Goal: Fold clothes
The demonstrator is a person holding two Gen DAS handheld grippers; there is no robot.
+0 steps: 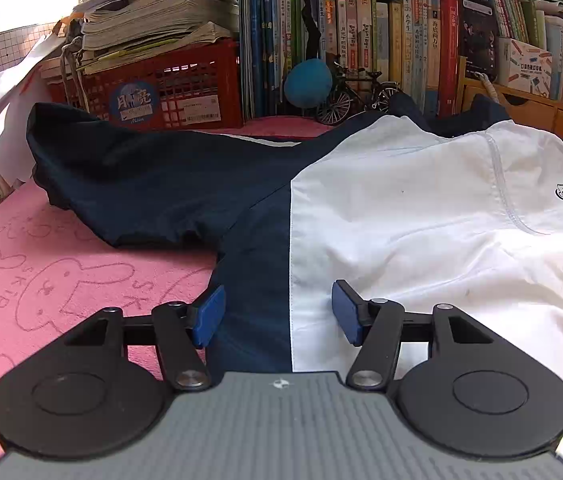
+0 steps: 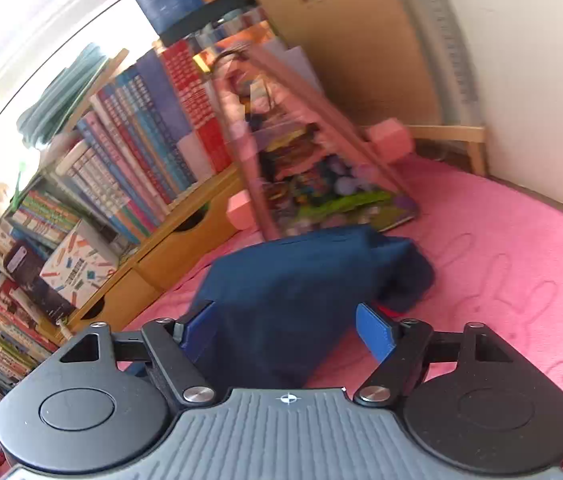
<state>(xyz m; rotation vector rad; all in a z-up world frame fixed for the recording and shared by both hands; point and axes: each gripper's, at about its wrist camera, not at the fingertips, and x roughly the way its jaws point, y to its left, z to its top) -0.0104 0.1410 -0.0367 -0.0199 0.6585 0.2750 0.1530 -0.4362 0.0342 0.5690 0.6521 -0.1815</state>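
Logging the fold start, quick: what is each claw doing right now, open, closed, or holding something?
Left claw: open, holding nothing, over the jacket at its navy and white seam.
Right claw: open, holding nothing, over the navy sleeve.

Smooth woven cloth on a looped pink towel.

The jacket [image 1: 401,208] is thin, matt woven cloth, navy and white, with a clear glossy plastic strip [image 1: 501,184] along a seam. The pink cover [image 1: 61,272] beneath is soft, rough-napped terry, rabbits pressed into its pile. The left gripper [image 1: 277,314] and right gripper [image 2: 287,332] look like matt black plastic with shiny metal pins, blue rubbery pads [image 1: 209,316] and ribbed grey bodies. The red crate [image 1: 185,92] is glossy plastic lattice; the drawer unit [image 2: 169,256] is smooth pale wood.
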